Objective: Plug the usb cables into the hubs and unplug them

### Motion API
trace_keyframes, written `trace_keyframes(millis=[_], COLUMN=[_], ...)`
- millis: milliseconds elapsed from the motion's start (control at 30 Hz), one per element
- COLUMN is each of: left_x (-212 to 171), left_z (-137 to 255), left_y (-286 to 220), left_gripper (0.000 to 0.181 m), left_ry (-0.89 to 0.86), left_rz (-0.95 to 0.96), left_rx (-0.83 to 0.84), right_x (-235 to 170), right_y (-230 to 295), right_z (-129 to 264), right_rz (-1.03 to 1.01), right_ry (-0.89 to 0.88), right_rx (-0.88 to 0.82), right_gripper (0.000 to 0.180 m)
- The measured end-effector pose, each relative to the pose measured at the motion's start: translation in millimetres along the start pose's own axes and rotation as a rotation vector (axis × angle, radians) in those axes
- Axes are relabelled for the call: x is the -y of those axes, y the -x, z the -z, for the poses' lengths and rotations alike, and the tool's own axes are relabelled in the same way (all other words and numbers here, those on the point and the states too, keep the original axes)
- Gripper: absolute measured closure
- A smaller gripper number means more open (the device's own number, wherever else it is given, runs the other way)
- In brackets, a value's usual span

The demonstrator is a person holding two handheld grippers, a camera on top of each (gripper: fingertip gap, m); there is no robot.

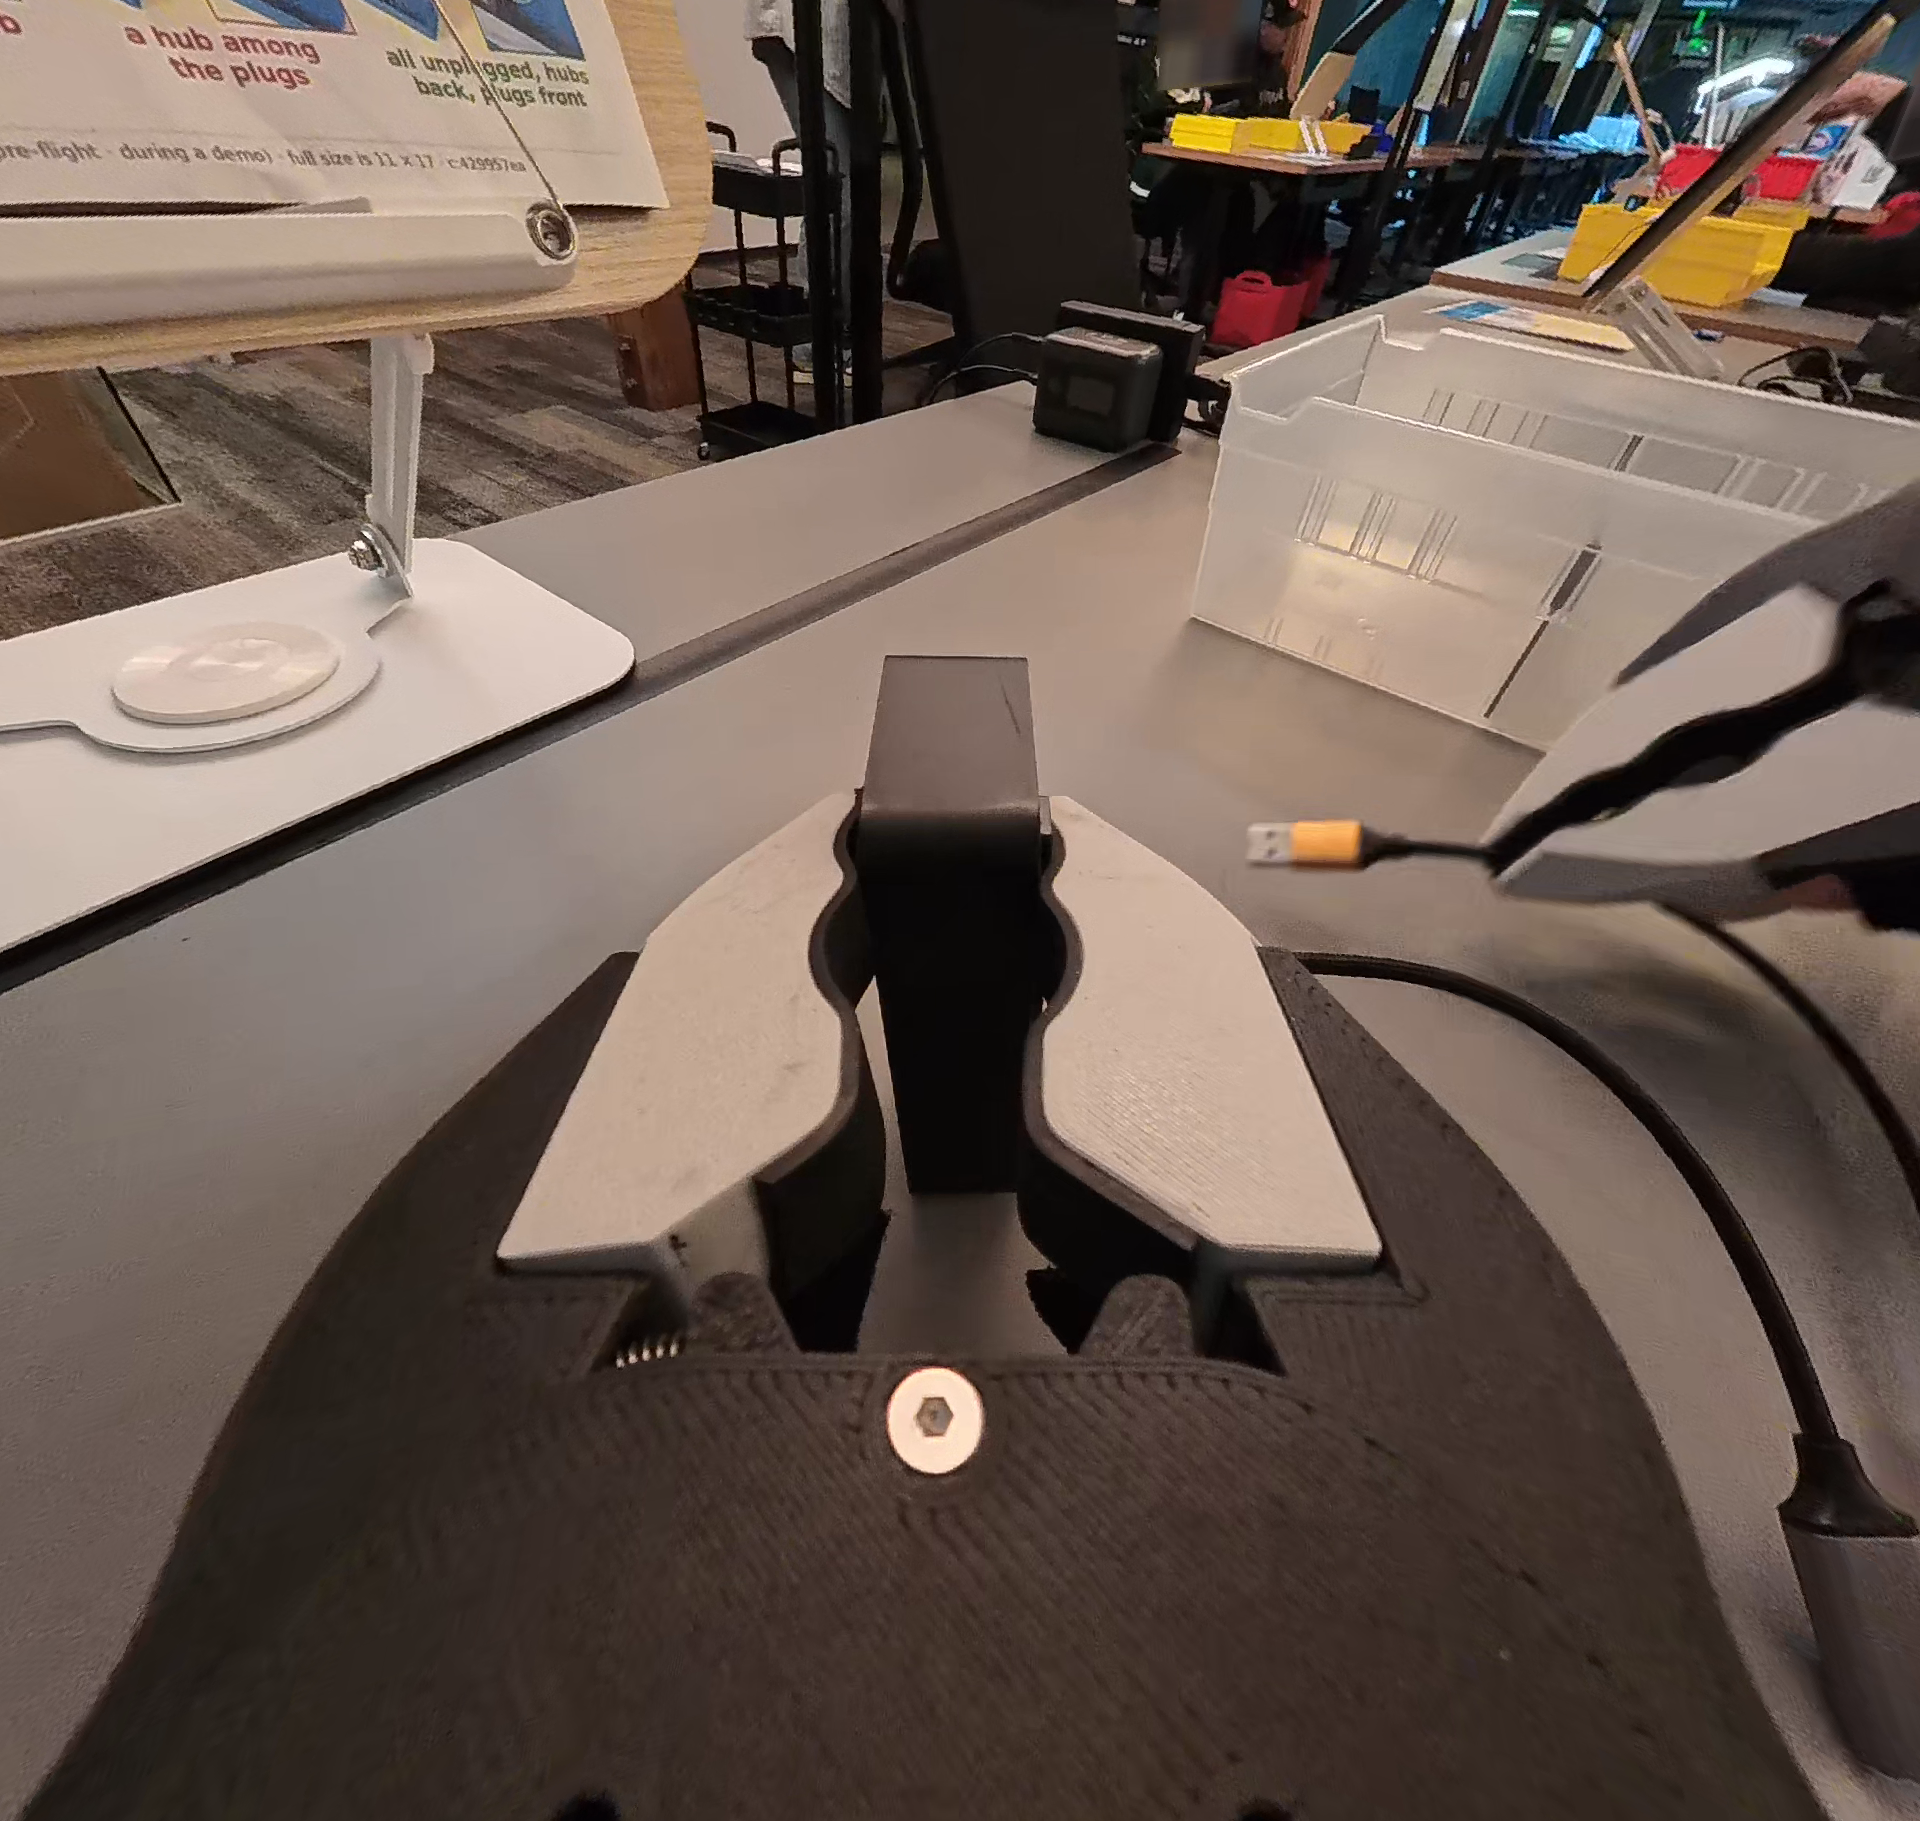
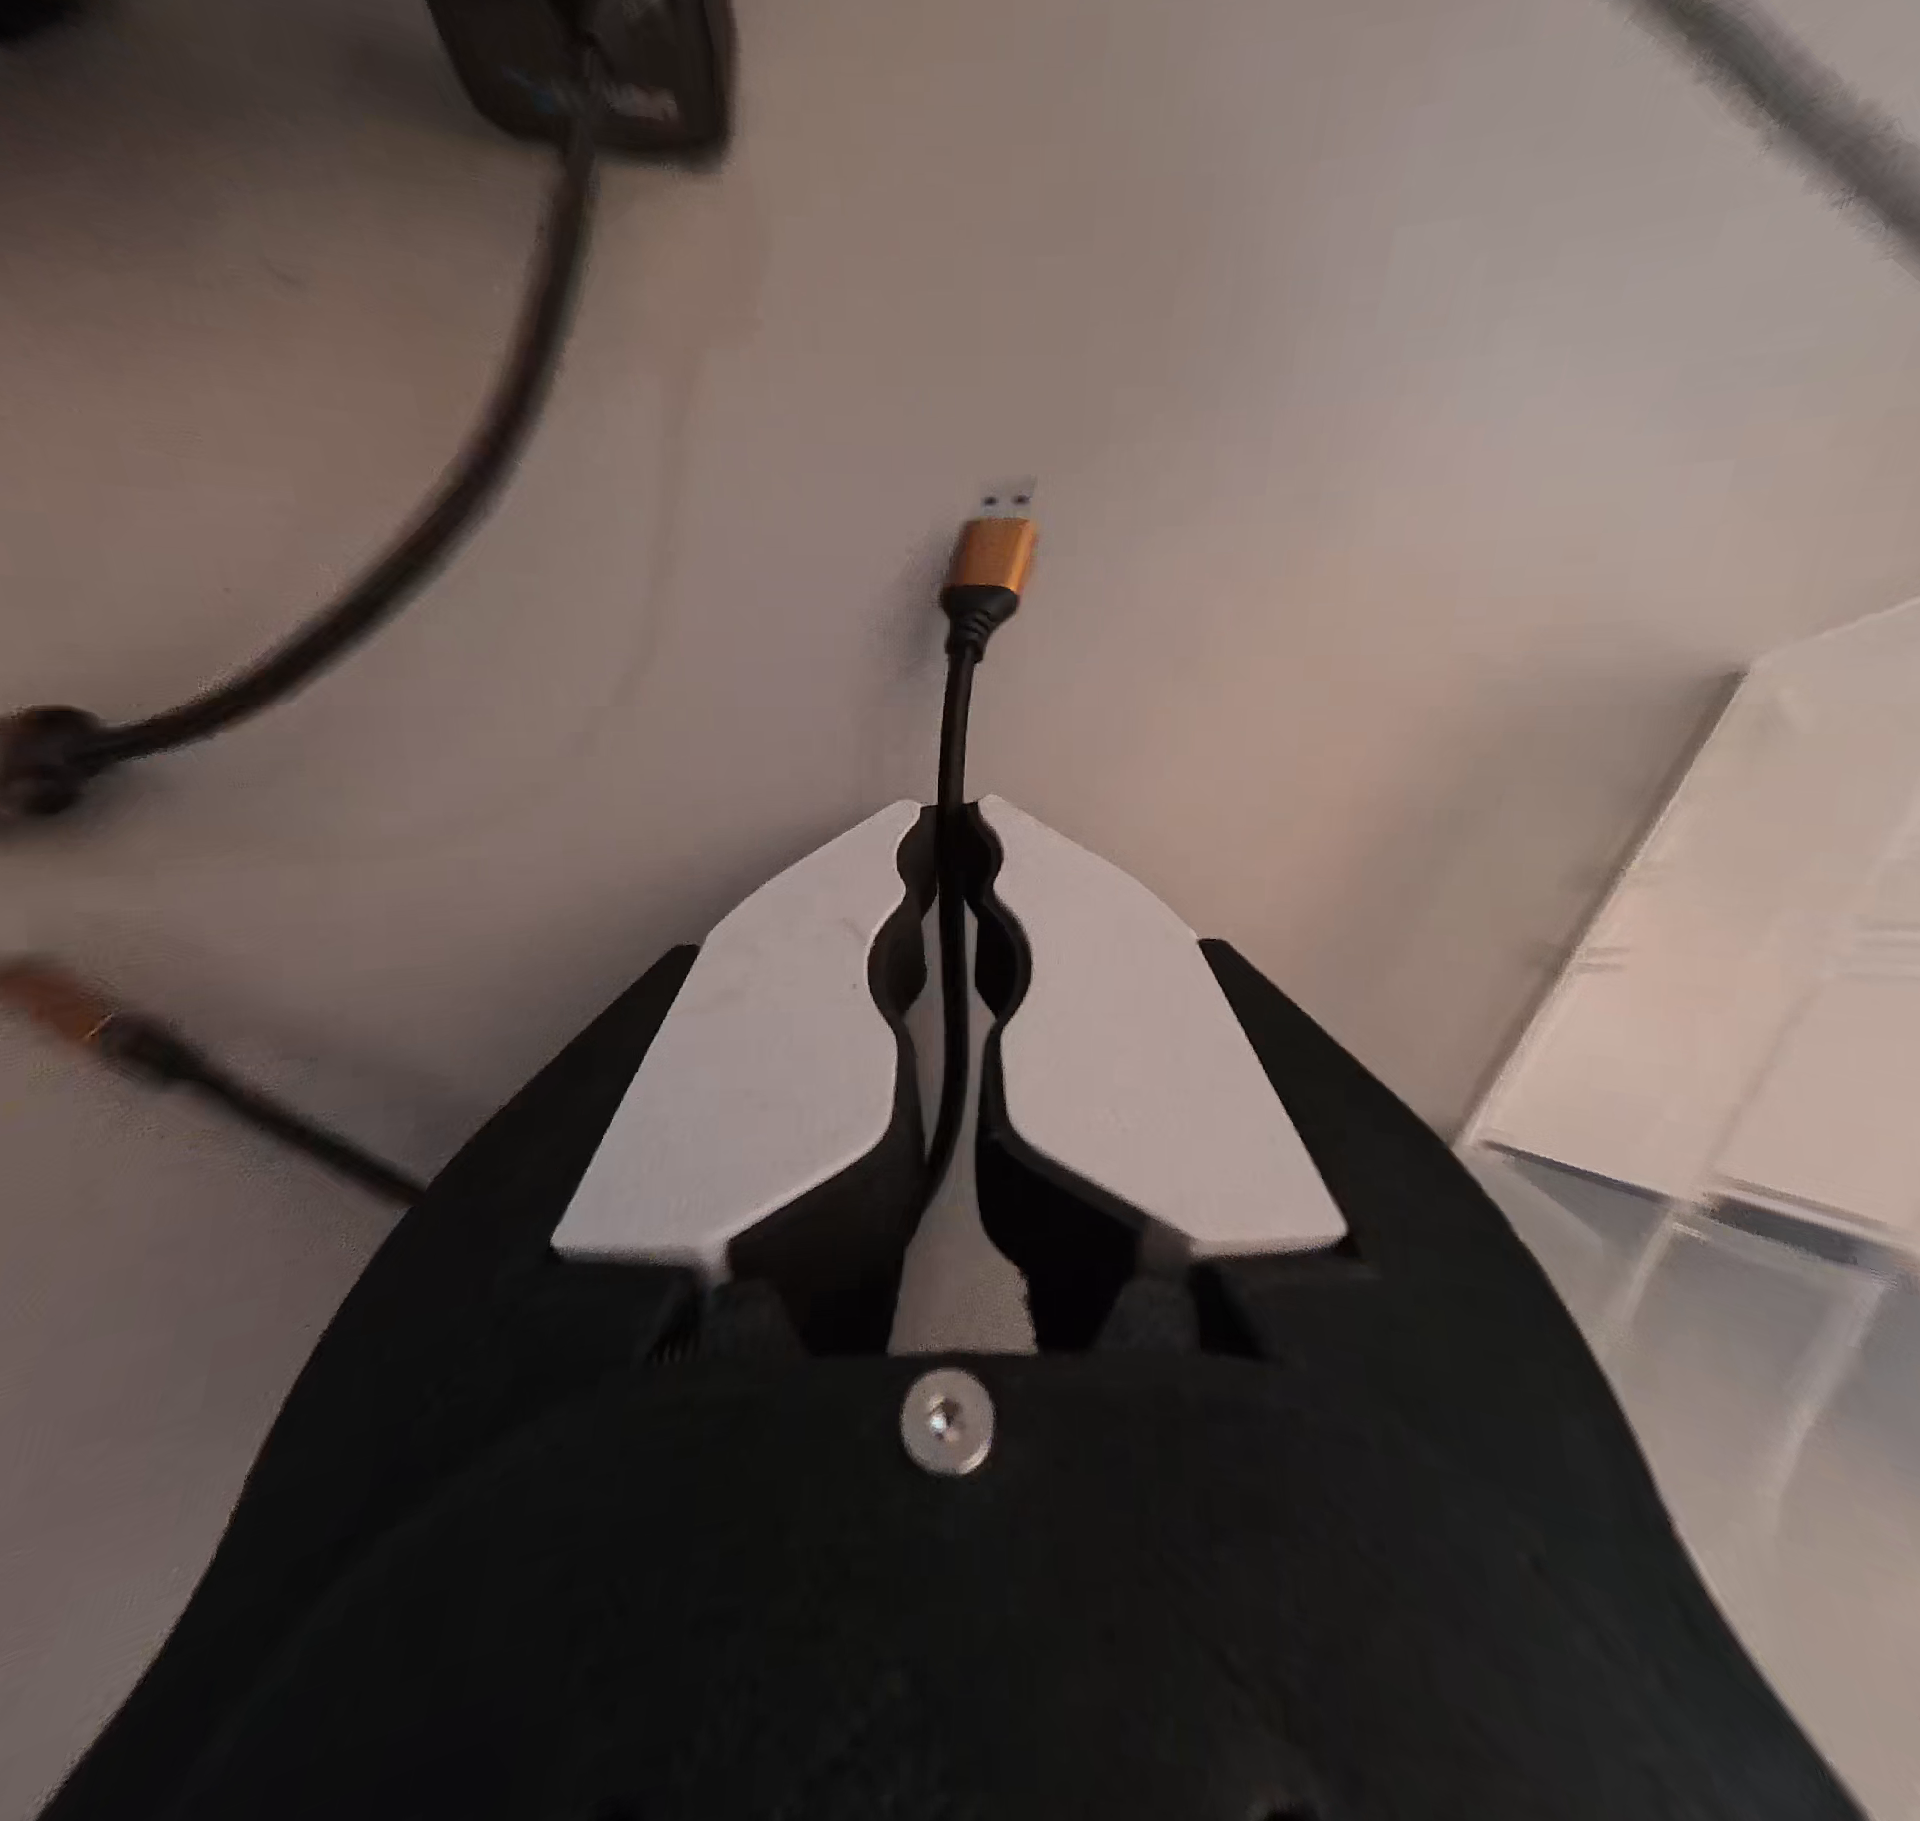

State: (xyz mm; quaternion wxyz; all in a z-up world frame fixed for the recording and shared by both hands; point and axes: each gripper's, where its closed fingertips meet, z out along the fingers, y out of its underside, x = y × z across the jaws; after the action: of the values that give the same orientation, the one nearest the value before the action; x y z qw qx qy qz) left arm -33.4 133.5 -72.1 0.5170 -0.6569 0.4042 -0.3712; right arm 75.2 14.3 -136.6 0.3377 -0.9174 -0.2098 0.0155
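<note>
In the left wrist view my left gripper (image 1: 951, 815) is shut on a black block-shaped hub (image 1: 951, 732), which sticks out forward past the fingertips above the grey table (image 1: 312, 1096). A black cable (image 1: 1621, 1096) curves away on the right to a grey connector (image 1: 1860, 1615). My right gripper (image 1: 1507, 852) comes in from the right, shut on a thin black usb cable, with its orange plug (image 1: 1314, 844) pointing left, level with the hub and apart from it. In the right wrist view my right gripper (image 2: 948, 805) pinches that cable (image 2: 951, 732) a short way behind the orange plug (image 2: 992, 550).
A clear plastic bin (image 1: 1455, 524) stands at the right, also in the right wrist view (image 2: 1714, 940). A white stand base (image 1: 312, 649) carrying an instruction board is at the left. A blurred dark block with a cable (image 2: 592, 15) and a second orange plug (image 2: 62, 1002) lie on the table. Left tips to right tips: about 20 centimeters.
</note>
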Motion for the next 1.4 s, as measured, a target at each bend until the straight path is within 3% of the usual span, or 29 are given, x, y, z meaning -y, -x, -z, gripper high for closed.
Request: trace_keyframes(millis=[133, 300, 400, 500, 633, 833, 1000, 1167, 1300, 1400], left_x=[0.0, 0.1, 0.2, 0.2, 0.0, 0.1, 0.2, 0.4, 0.3, 0.3], left_z=[0.1, 0.0, 0.1, 0.1, 0.1, 0.3, 0.1, -0.6, -1.1, -1.1], left_y=[-0.4, -0.5, 0.1, -0.9, -2.6, -2.9, -3.2, -4.1, -6.0, -6.1], left_gripper=[0.155, 0.155, 0.155, 0.155, 0.155, 0.155, 0.155, 0.155, 0.155, 0.155], left_ry=[-0.001, -0.002, -0.005, -0.005, -0.004, -0.005, -0.005, -0.006, -0.005, -0.005], left_rz=[-0.003, -0.001, 0.014, 0.007, -0.012, -0.007, -0.006, 0.004, 0.0, -0.004], left_rx=[-0.001, -0.002, -0.01, -0.01, -0.006, -0.01, -0.012, -0.021, -0.028, -0.026], right_x=[58.8, 101.2, 104.6, 100.9, 76.2, 15.6, -38.8, -101.4, -126.1, -107.3], right_y=[-10.6, -75.9, -118.6, -147.2, -181.4, -194.3, -163.3, -142.8, -151.2, -156.9], right_z=[90.0, 218.0, 266.2, 288.8, 287.0, 228.9, 170.2, 127.8, 103.7, 102.9], right_rz=[0.074, 0.072, 0.094, 0.126, 0.154, 0.291, 0.502, 0.498, 0.576, 0.534], right_ry=[-0.222, -0.431, -0.497, -0.562, -0.562, -0.449, -0.35, -0.045, 0.208, 0.149], right_rx=[-0.121, -0.299, -0.391, -0.4, -0.462, -0.466, -0.215, 0.089, 0.052, 0.012], right_gripper=[0.175, 0.175, 0.175, 0.175, 0.175, 0.175, 0.175, 0.175, 0.173, 0.148])
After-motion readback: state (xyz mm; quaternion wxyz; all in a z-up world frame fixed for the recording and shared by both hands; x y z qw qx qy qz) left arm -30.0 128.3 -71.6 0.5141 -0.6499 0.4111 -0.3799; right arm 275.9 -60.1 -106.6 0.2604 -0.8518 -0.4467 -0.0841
